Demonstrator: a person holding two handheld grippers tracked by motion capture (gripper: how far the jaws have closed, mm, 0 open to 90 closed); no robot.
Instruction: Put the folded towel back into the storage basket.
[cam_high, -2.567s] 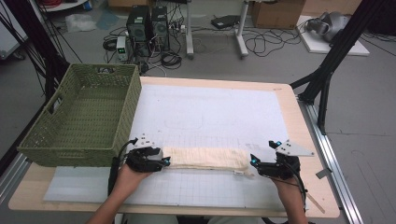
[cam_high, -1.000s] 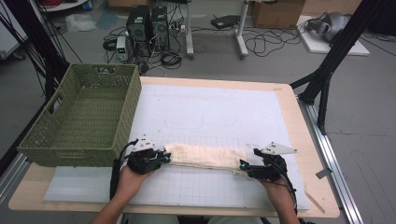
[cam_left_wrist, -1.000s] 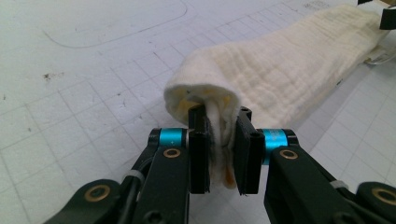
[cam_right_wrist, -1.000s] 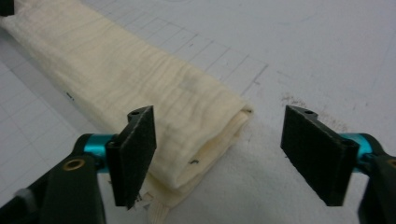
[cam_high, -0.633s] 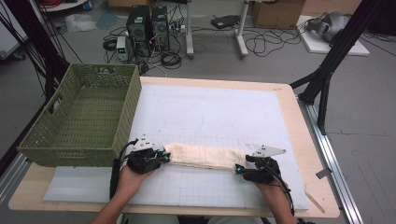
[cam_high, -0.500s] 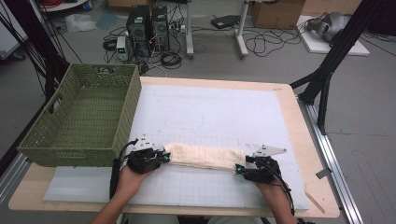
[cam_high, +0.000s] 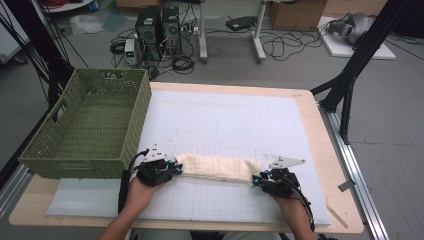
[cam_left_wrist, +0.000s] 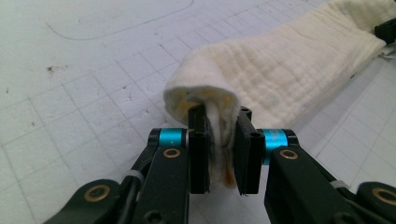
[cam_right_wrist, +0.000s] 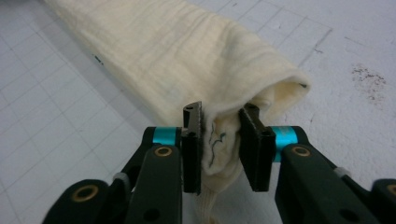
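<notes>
A cream towel (cam_high: 217, 167), folded into a long strip, lies across the near part of the white gridded mat (cam_high: 225, 120). My left gripper (cam_high: 175, 167) is at its left end. In the left gripper view the left gripper (cam_left_wrist: 223, 149) pinches a bunch of the towel (cam_left_wrist: 289, 70) between its pads. My right gripper (cam_high: 256, 180) is at the towel's right end. Its jaws have just been closing, and in the right gripper view the right gripper (cam_right_wrist: 224, 149) has the folded end of the towel (cam_right_wrist: 187, 51) squeezed between its pads.
A green woven basket (cam_high: 75, 162) stands on the table's left side, close to my left hand, with nothing visible inside. The wooden table edge (cam_high: 320, 150) runs along the right. Beyond the table, computers and cables lie on the floor.
My right gripper has slid left to the towel's right end and its jaws have closed on the cloth. The left gripper and the towel's left end have stayed put.
</notes>
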